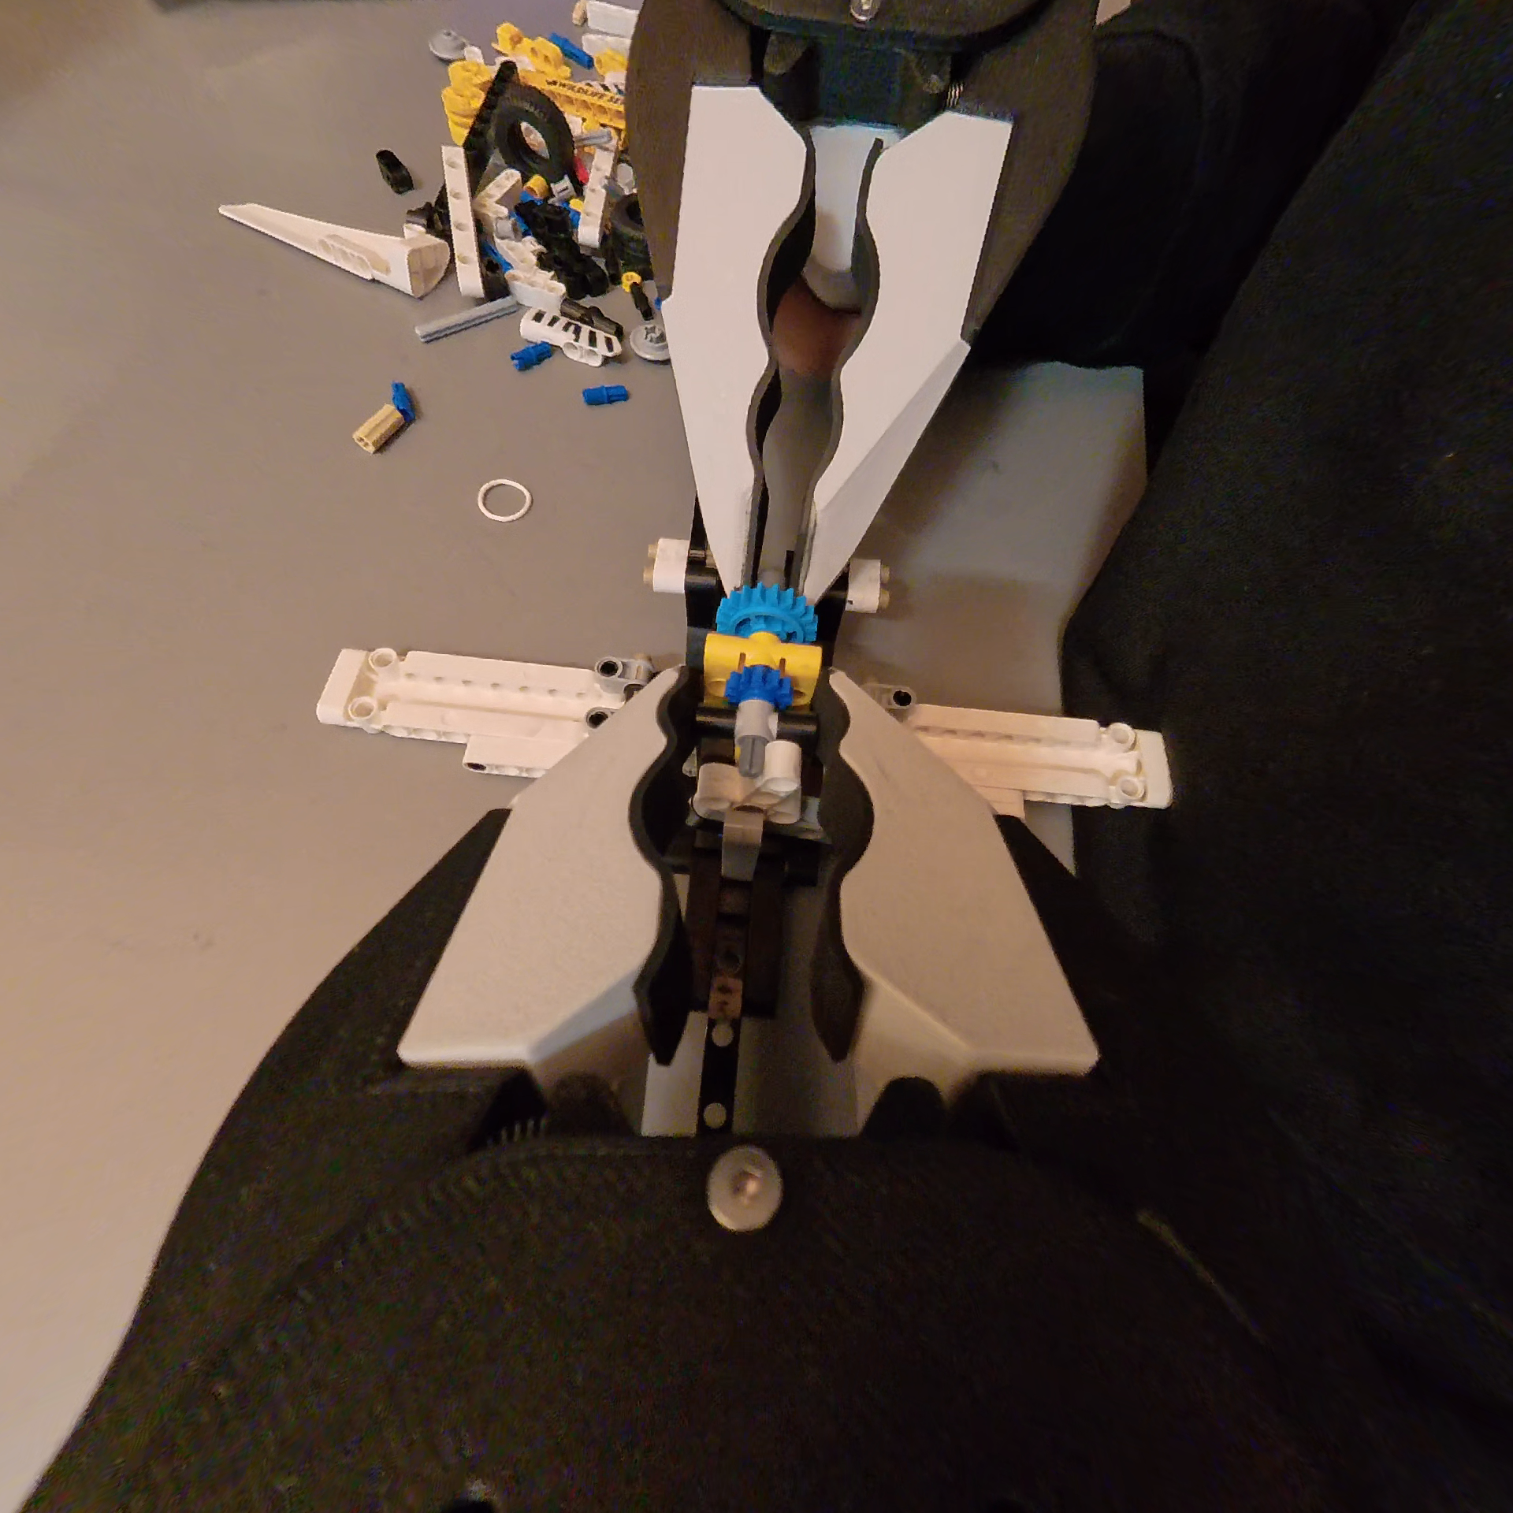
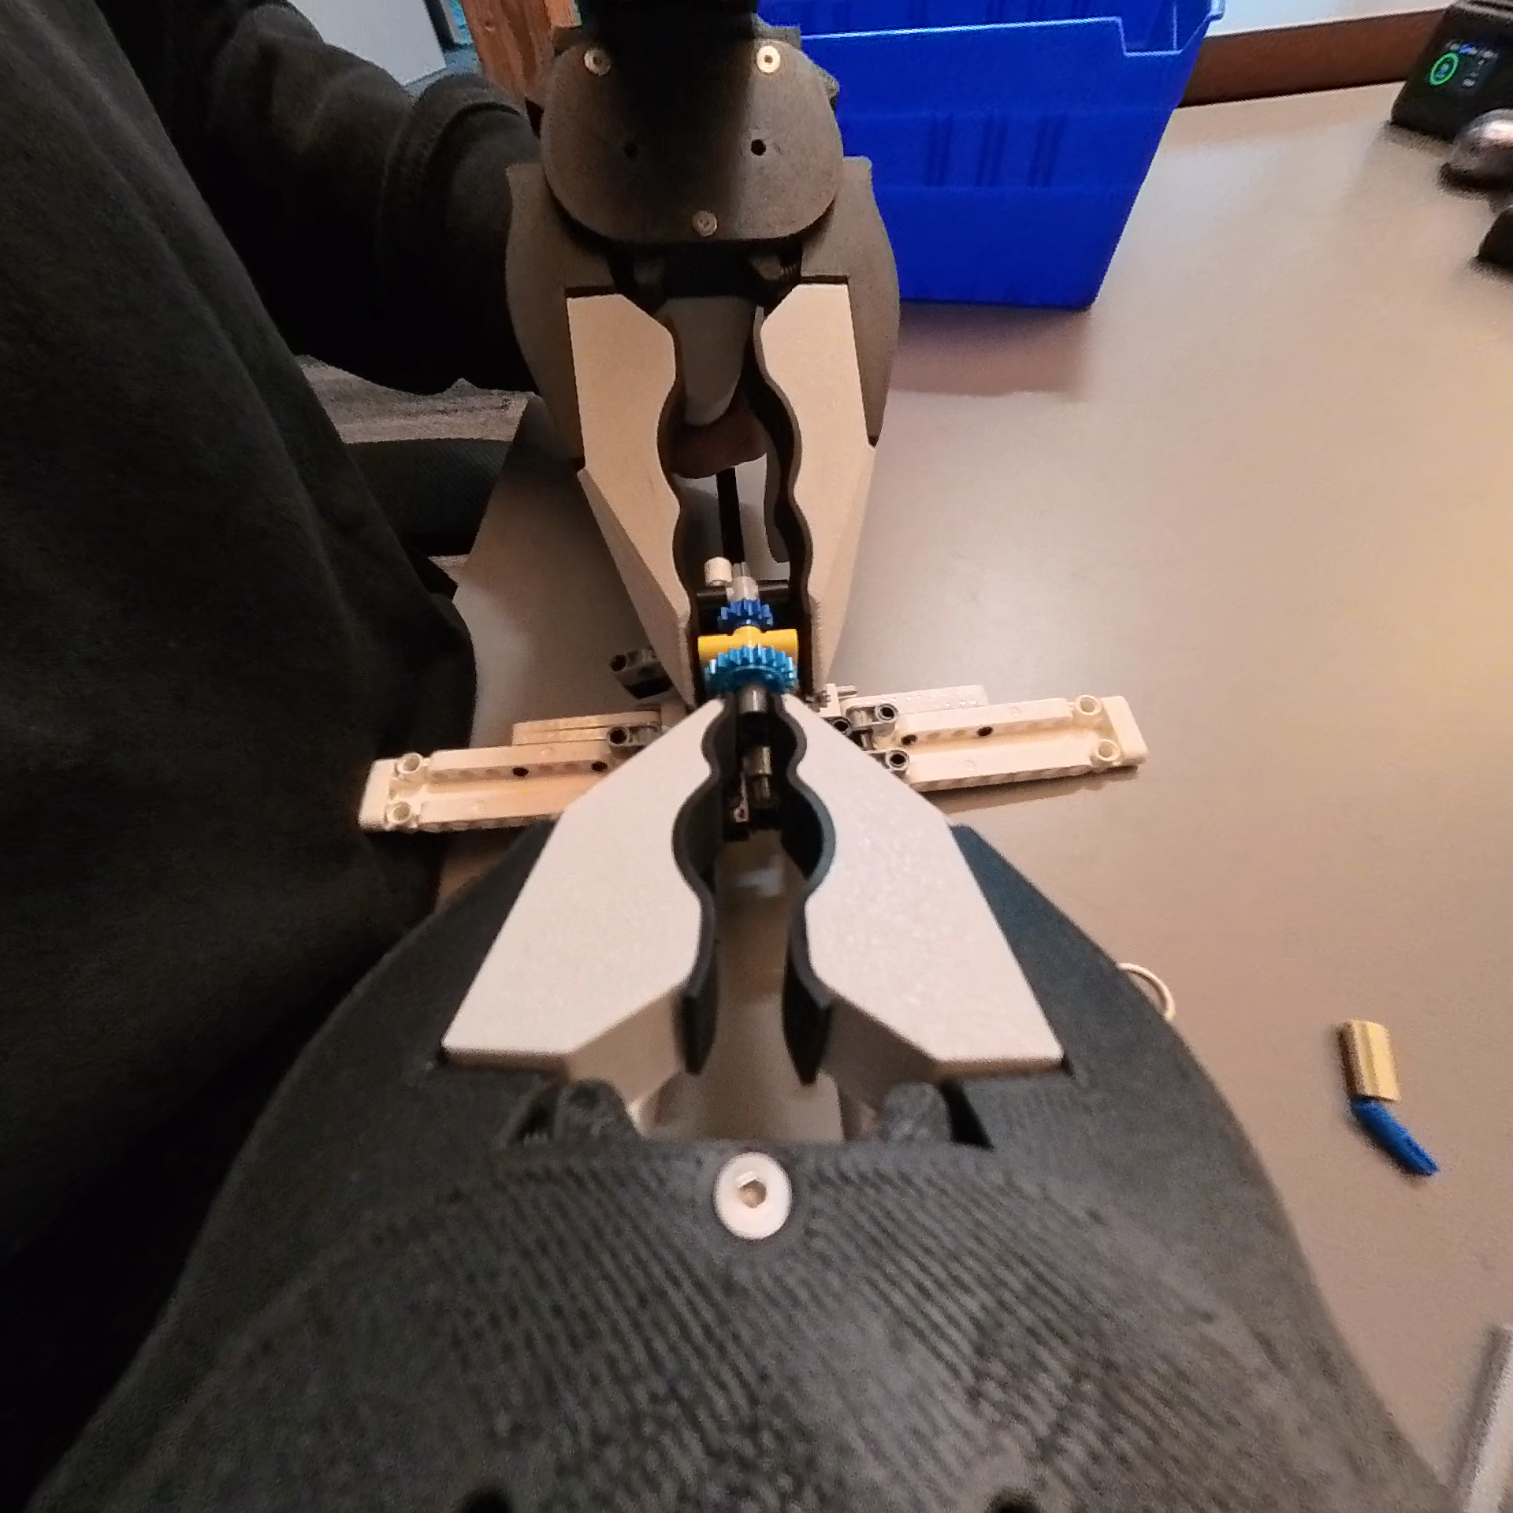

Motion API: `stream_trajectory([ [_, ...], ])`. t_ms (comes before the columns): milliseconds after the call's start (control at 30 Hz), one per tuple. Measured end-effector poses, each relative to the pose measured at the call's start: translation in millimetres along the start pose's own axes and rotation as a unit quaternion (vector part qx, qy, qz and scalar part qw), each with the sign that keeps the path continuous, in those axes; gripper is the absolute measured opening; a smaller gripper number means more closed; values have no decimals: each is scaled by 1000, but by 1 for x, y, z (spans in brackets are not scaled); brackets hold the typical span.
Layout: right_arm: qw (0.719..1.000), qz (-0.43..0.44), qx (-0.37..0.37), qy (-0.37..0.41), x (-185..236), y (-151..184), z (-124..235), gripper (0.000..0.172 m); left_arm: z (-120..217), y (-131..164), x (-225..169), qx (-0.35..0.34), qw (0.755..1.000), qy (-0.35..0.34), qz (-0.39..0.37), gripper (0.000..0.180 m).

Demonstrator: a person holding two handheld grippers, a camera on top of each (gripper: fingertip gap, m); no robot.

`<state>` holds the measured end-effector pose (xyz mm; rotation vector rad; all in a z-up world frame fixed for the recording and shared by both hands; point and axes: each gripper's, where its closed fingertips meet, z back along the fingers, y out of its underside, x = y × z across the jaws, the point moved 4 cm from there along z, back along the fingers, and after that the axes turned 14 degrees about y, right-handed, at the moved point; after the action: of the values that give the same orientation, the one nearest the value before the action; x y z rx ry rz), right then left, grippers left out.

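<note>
left claw (image 1: pixel 757 679) clamps black frame (image 1: pixel 806 729) — right claw (image 2: pixel 751 708) pinches its axle (image 2: pixel 753 704).

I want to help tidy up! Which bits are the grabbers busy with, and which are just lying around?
In the grippers:
- model, gripped by the left gripper
- axle by the big blue gear, pinched by the right gripper

Lying about:
- parts pile
- white ring
- tan piece
- blue pin
- blue bin

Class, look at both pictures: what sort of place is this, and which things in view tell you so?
Probably an indoor desk or hobby worktable: a grey tabletop, a pile of loose building-kit parts, a blue plastic bin, and a half-built model between two handheld grippers.
</note>
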<state>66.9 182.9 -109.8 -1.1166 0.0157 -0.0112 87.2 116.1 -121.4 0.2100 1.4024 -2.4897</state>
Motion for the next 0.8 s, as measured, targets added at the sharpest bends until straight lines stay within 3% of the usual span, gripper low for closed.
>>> stream_trajectory([
  [367, 995, -83, -57, -9, -8, -11, 16, 29, 1, -1, 0, 3, 1000, -10, 0, 33],
  [533, 995, -80, -51, 10, -8, -9, 14, 30, 7, 2, -4, 5, 1000, -18, 13, 48],
  [800, 995, -80, -35, 57, -23, -3, 17, 30, 25, 1, -1, -23, 998, -56, 21, 49],
])
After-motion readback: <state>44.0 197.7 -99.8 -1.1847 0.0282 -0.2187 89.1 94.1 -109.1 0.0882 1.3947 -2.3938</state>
